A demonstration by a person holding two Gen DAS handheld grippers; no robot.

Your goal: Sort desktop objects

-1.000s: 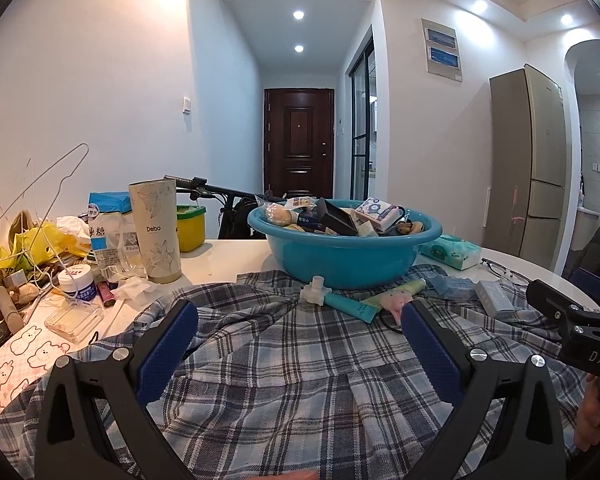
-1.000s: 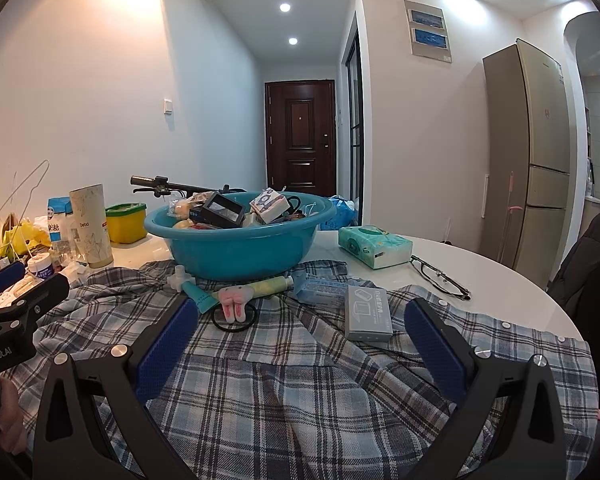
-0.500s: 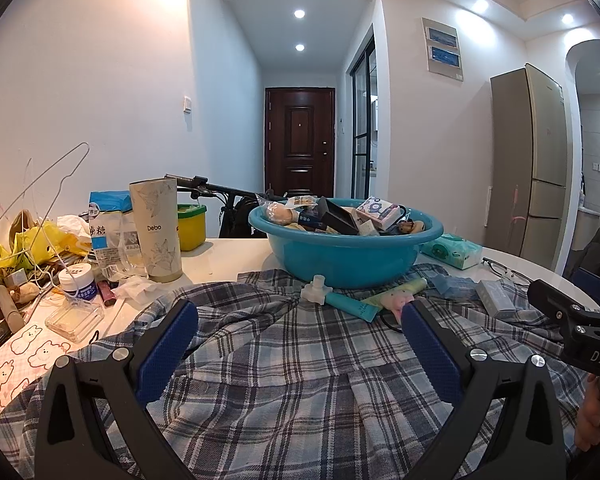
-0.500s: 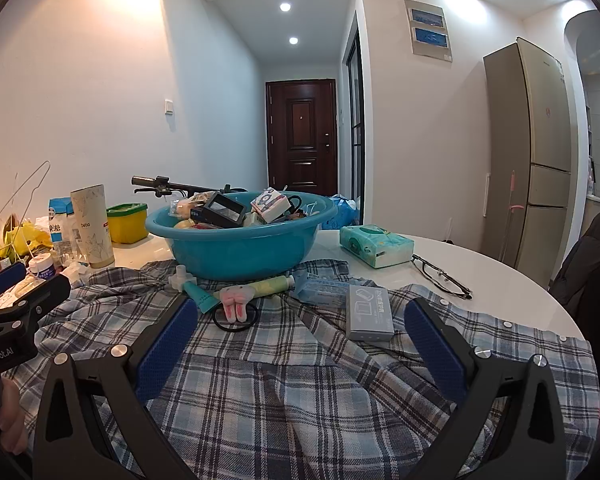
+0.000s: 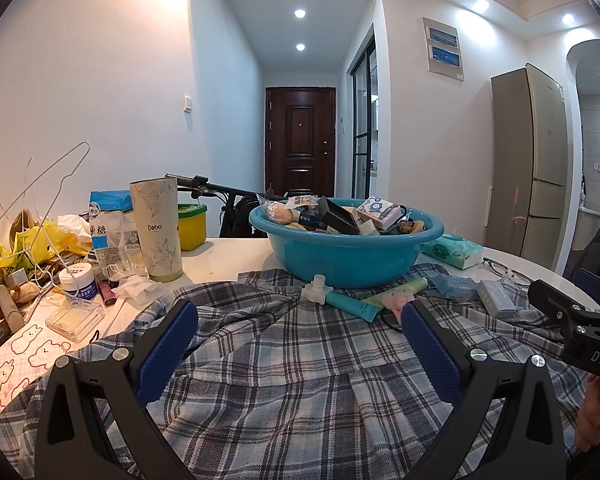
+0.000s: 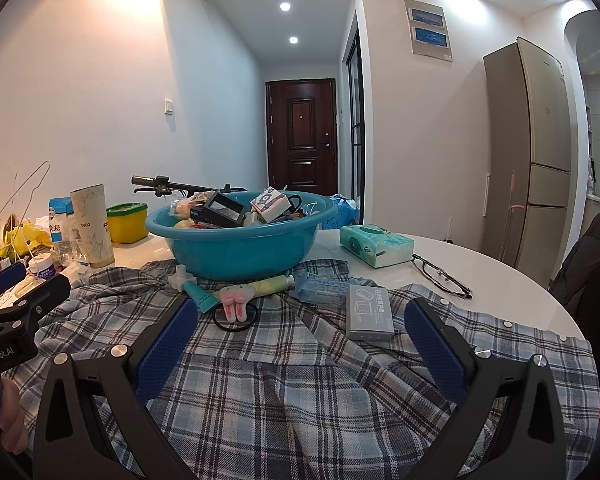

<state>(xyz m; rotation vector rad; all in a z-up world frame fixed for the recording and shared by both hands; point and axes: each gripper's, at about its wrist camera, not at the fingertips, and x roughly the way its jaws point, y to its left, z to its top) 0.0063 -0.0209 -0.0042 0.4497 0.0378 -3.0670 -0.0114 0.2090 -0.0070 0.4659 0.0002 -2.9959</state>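
Observation:
A teal basin (image 5: 346,258) (image 6: 240,248) heaped with small boxes and packets stands on a plaid shirt (image 5: 292,364) (image 6: 300,380) spread over the white round table (image 6: 480,272). In front of the basin lie a teal tube (image 5: 350,305) (image 6: 198,298), a pink plush hair tie (image 6: 236,304), a blue packet (image 6: 324,290) and a grey box (image 6: 369,312). My left gripper (image 5: 298,334) hovers open above the shirt, nothing between its fingers. My right gripper (image 6: 300,332) is likewise open and empty over the shirt, just short of the grey box.
Left side clutter: a tall patterned cup (image 5: 156,230), a sugar bag (image 5: 106,220), a yellow tub (image 5: 192,226), a white jar (image 5: 78,286), a clear case (image 5: 75,320), wire hangers (image 5: 40,192). A tissue pack (image 6: 376,246) and glasses (image 6: 440,276) lie right of the basin.

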